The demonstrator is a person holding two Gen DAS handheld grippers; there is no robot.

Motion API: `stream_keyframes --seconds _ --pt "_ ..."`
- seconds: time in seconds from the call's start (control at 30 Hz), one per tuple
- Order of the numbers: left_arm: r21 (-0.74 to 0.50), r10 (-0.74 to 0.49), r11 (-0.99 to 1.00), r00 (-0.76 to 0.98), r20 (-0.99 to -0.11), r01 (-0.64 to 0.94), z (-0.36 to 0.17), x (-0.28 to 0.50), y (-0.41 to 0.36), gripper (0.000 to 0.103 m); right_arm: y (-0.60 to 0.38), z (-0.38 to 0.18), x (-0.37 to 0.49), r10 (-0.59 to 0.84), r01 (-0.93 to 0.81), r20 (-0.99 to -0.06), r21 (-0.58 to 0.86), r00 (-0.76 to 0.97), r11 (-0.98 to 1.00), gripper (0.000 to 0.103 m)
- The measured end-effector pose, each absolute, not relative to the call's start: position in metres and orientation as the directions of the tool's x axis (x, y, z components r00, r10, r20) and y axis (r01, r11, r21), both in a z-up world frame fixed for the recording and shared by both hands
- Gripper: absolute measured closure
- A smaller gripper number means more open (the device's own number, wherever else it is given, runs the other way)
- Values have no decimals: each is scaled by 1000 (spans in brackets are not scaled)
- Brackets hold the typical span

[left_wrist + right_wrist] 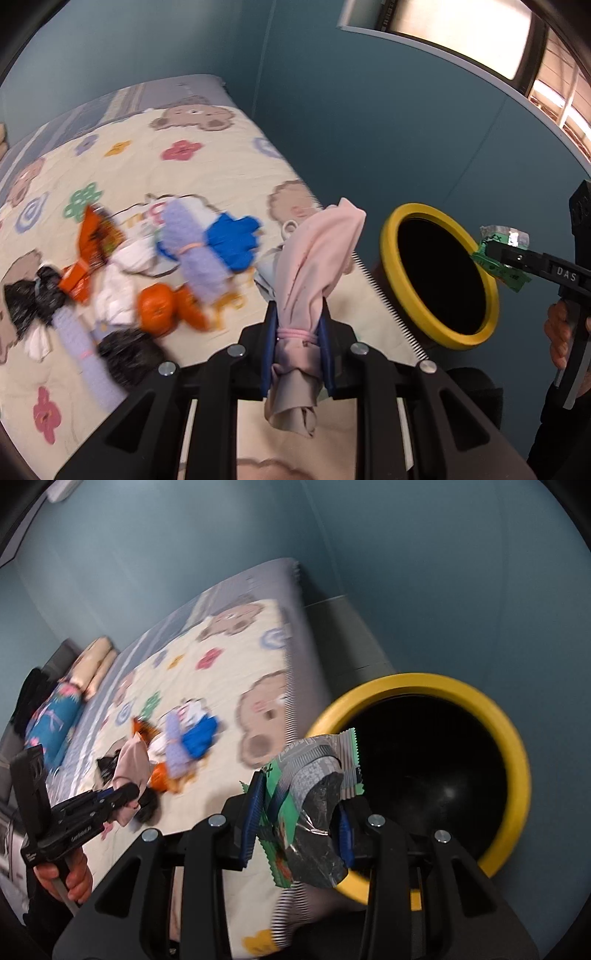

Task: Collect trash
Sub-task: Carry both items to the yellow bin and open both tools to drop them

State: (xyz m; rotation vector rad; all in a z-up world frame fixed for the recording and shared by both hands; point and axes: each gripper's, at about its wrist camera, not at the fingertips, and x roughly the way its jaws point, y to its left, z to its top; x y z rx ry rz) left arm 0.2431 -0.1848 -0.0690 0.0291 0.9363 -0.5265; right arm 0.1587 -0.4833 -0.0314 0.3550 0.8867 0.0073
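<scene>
My left gripper (298, 325) is shut on a pink cloth bundle (317, 251) tied with a pink band, held up over the bed's edge. A black bin with a yellow rim (391, 236) stands on the floor beside the bed. In the right wrist view my right gripper (299, 808) is shut on a crumpled green and silver wrapper (314, 771), just at the near edge of the bin's yellow rim (517, 753). The left wrist view shows that right gripper (495, 254) and wrapper (504, 236) over the bin's far rim. The left gripper (125, 794) with the pink bundle (131, 760) shows at lower left.
A cream quilt with bears and flowers (221, 162) covers the bed. On it lie an orange wrapper (90, 254), a tangerine (157, 306), a blue cloth (232, 240), lilac bundles (188, 247) and black bundles (29, 299). Pillows (92, 668) sit at the bed's far end. Teal walls surround the bed.
</scene>
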Motion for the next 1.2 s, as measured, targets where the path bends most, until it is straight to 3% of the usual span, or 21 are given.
stream_keyframes --seconds 0.37,0.8,1.2 --pt "-222 -493 794 386 -780 566 -80 270 -299 84 -554 -56 161 121 257 -777 345 618 903 67" --pt "-276 -535 750 305 -788 601 -94 281 -367 80 -583 -77 159 101 334 -803 354 587 874 61" --pt "-240 -516 798 420 -747 552 -80 280 -344 24 -585 -66 145 66 365 -793 351 606 863 44"
